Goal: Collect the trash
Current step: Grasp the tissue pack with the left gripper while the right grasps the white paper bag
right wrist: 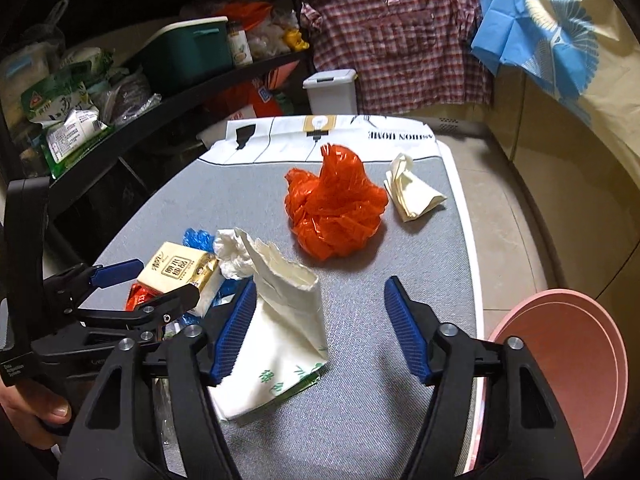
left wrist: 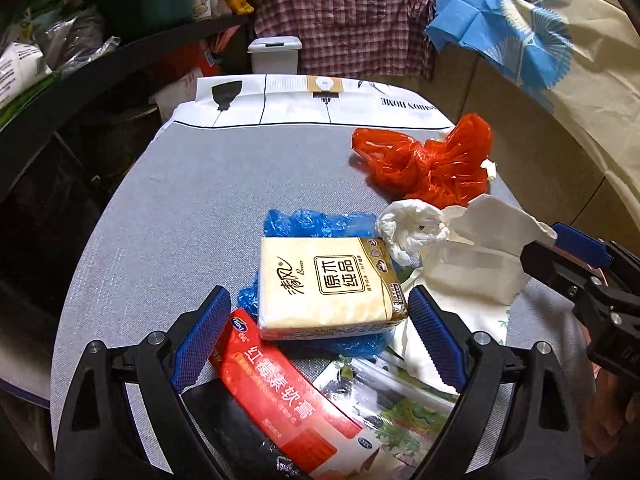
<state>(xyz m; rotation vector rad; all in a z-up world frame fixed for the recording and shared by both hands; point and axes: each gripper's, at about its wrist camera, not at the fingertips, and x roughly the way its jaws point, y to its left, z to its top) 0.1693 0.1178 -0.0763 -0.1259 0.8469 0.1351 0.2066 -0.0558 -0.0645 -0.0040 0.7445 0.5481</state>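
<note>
On the grey tabletop, my left gripper stands open around a cream tissue pack, its pads clear of the sides. The pack lies on a blue plastic film and a red carton. My right gripper is open too. A white paper bag with green print stands between its fingers, against the left one. A crumpled white tissue sits by the bag's top. Farther off lie an orange plastic bag and a folded cream napkin.
A small white lidded bin stands beyond the table's far end. A pink round container is low at the table's right edge. Dark cluttered shelves line the left side. A shiny wrapper lies beside the red carton.
</note>
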